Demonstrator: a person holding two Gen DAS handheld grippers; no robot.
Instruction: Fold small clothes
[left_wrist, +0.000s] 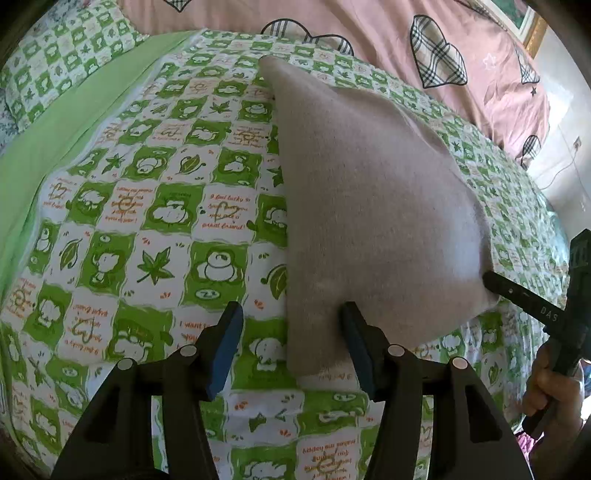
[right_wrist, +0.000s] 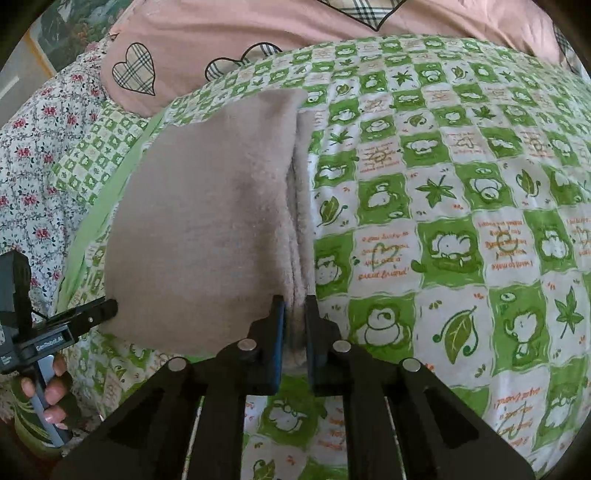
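Black claw arms fill the bottom of both views and run off the lower edge, so the handles are cut off. Left claw (left_wrist: 291, 334) sits apart, straddling the near left corner of the beige cloth (left_wrist: 369, 206); its right finger (left_wrist: 354, 339) lies over the cloth's edge, and I can't tell if it actually touches. Right claw (right_wrist: 295, 317) is pinched together on the stacked edge layers of the cloth (right_wrist: 207, 229) at lower centre of its own view, with the fabric between the pads partly hidden by the fingers.

Cloth lies folded on the bed (left_wrist: 147, 221), centre-right in the left view, centre-left in the right one. How many layers, or what garment it is, is hard to make out. Pink quilt (left_wrist: 369, 22) with plaid hearts runs across the top and is cropped. A hand (right_wrist: 51, 391) gripping the other handle shows at lower left of the right view, mostly cut off. Corners are dark from the fisheye.
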